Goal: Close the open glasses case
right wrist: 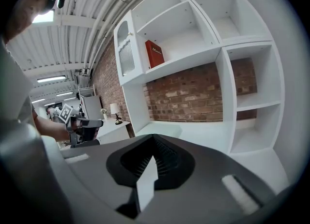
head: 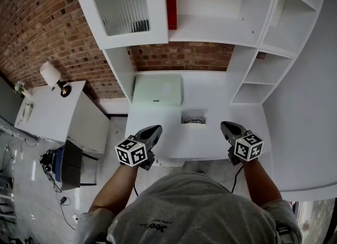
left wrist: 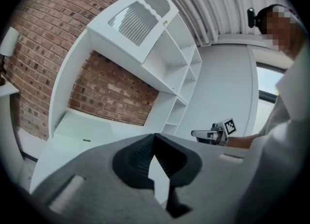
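Note:
A small open case (head: 193, 117), pale with a darker inside, lies on the white desk (head: 210, 98) between my two grippers and a little beyond them. My left gripper (head: 152, 131) hovers at the desk's near edge, left of the case, shut and empty. To the right of the case, my right gripper (head: 227, 127) is also shut with nothing in it. In the left gripper view the jaws (left wrist: 154, 136) meet at the tip and the right gripper (left wrist: 209, 134) shows beyond. The right gripper view shows its closed jaws (right wrist: 154, 138) and the left gripper (right wrist: 85, 124). Both gripper views hide the case.
A pale green flat box (head: 157, 90) lies at the back left of the desk. White shelves (head: 263, 74) rise at the right, and a red book (head: 170, 0) stands above. A side table with a lamp (head: 52, 77) is to the left.

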`<state>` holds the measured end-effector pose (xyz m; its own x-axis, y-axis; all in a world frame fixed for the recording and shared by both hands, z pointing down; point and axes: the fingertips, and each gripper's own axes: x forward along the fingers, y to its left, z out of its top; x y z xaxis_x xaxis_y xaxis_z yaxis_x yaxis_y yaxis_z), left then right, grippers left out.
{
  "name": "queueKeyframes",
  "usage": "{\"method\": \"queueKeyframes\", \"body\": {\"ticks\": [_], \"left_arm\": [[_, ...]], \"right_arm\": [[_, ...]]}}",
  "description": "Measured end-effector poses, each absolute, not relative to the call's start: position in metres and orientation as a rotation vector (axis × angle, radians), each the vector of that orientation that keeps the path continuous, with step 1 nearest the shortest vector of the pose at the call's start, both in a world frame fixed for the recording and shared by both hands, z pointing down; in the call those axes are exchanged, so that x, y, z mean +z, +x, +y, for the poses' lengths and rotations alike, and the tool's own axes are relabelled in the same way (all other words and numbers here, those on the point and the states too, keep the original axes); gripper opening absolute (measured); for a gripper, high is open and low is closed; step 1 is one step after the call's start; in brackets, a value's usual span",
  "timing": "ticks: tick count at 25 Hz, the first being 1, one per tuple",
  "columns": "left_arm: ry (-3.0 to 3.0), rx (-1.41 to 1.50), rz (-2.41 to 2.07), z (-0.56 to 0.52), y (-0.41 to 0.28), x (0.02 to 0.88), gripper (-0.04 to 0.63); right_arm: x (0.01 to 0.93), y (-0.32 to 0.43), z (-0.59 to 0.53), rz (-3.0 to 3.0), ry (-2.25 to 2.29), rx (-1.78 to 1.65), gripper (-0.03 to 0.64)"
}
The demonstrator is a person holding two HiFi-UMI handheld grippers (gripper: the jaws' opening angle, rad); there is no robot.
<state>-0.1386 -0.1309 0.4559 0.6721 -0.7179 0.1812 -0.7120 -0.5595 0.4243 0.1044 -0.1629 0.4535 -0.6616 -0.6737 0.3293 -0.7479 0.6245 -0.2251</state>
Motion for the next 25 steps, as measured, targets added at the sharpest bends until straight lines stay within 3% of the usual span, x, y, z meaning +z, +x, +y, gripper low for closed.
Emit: {"method": "queueKeyframes", "body": {"ticks": [14,25], "left_arm": [[2.286,-0.031,-1.303,-0.212,-0.075,0.463,-0.003],[2.337,0.028,-1.181,-0.246,-0.109,0.486,-0.004]], "right_arm": [[0.467,0.160,-0.268,-2.697,0.929,0.525,0.006],[0.488,0.131,-0.287,-2.630,1.057,0.541,0.007]]}}
